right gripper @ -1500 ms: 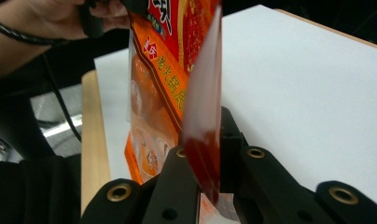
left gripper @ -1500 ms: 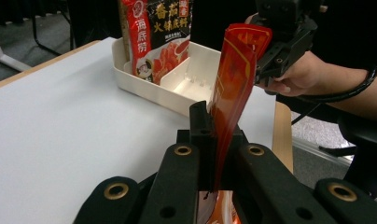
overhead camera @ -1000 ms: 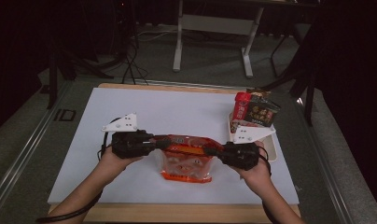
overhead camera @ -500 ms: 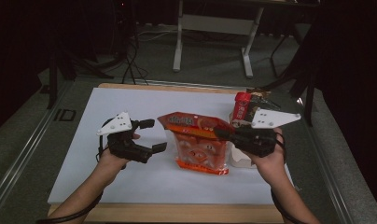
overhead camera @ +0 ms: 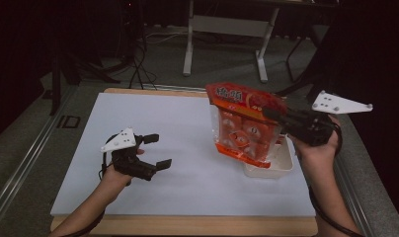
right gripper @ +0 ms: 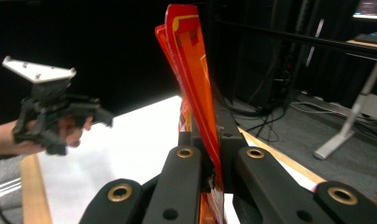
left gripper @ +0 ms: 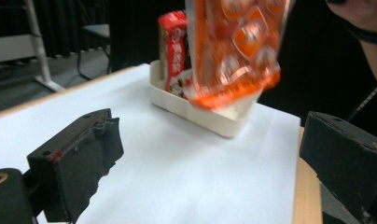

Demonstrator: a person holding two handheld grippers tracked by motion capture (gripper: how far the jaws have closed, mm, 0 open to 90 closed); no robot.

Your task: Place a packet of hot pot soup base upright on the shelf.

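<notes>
Down low, near the front edge of the worktop [overhead camera: 197, 148], the left tongs [overhead camera: 157, 151] sit close above the white top. Their jaws have just been opening and now stand wide apart, with nothing between them. A person's hand holds them from behind.

Farther back, on the right side, the right tongs [overhead camera: 274, 114] are up in the air. They are squeezed tight on the top edge of an orange snack bag [overhead camera: 243, 126]. In the right gripper view the bag's edge stands straight up between the two black jaws. The bag hangs down from the tongs, a bit tilted, and its bottom corner dangles over a white tray [overhead camera: 274, 167]. It does not lie on the worktop at all.

In the left gripper view the white tray sits near the far right edge of the worktop, and a red packet [left gripper: 174, 51] stands up inside it, just behind the hanging bag.

Past the worktop the floor is grey, with the legs of a stand [overhead camera: 224, 42] on it.
</notes>
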